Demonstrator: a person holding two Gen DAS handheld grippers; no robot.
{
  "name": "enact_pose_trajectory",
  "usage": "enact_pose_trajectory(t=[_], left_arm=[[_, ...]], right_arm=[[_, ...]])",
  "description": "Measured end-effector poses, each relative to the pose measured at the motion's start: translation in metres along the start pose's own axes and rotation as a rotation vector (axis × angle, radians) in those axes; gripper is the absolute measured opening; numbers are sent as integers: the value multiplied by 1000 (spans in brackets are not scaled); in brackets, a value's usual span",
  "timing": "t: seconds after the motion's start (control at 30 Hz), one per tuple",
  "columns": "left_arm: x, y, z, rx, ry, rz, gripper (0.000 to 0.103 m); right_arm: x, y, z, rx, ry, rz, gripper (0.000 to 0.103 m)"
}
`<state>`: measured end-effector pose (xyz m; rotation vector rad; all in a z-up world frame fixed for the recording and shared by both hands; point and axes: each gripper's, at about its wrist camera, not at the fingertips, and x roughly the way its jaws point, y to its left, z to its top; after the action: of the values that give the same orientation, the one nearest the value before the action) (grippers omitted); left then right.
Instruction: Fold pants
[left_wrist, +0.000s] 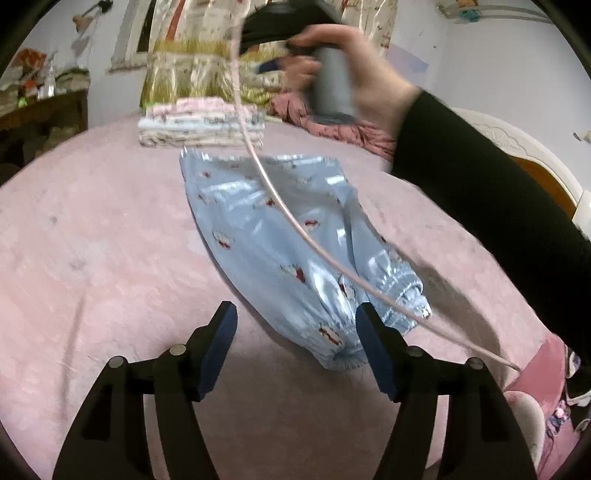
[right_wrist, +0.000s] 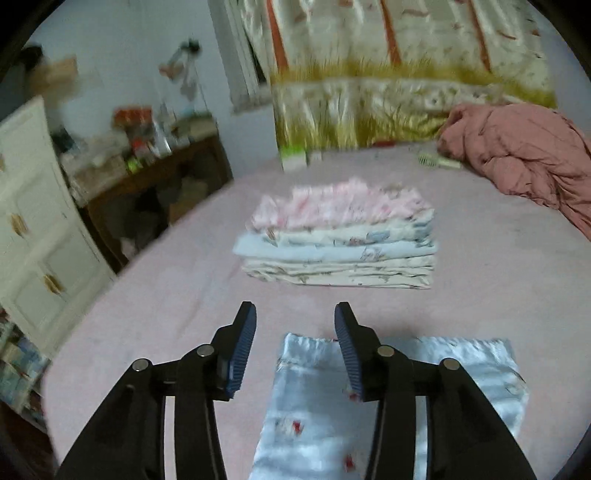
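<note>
Light-blue printed pants lying folded lengthwise on pink bed sheet — left gripper and right gripper both hovering, fingers apart, holding nothing.

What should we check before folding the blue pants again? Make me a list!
1. Left gripper open, nothing in it: ok.
2. Right gripper open, nothing in it: ok.
3. Pants lying on the bed, legs together: ok.
4. Pants smooth: not ok, cuffs near the left gripper are bunched.
5. Cable off the pants: not ok, it runs across them in the left view; touching or above, cannot tell.
6. Folded stack apart from the pants: ok.
</note>
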<state>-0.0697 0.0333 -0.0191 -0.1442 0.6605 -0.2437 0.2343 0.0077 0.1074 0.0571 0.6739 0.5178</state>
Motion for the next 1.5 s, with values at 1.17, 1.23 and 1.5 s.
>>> enact_pose_trajectory(t=[1.17, 1.23, 1.5], left_arm=[[8, 40, 0, -236, -35, -65, 43], [17, 44, -3, -276, 11, -120, 43], [36, 39, -12, -303, 95, -119, 43]], right_arm=[[-241, -79, -275, 264, -55, -219, 47], [-228, -86, -287, 314, -5, -184, 46], [-187, -110, -319, 523, 122, 40, 46]])
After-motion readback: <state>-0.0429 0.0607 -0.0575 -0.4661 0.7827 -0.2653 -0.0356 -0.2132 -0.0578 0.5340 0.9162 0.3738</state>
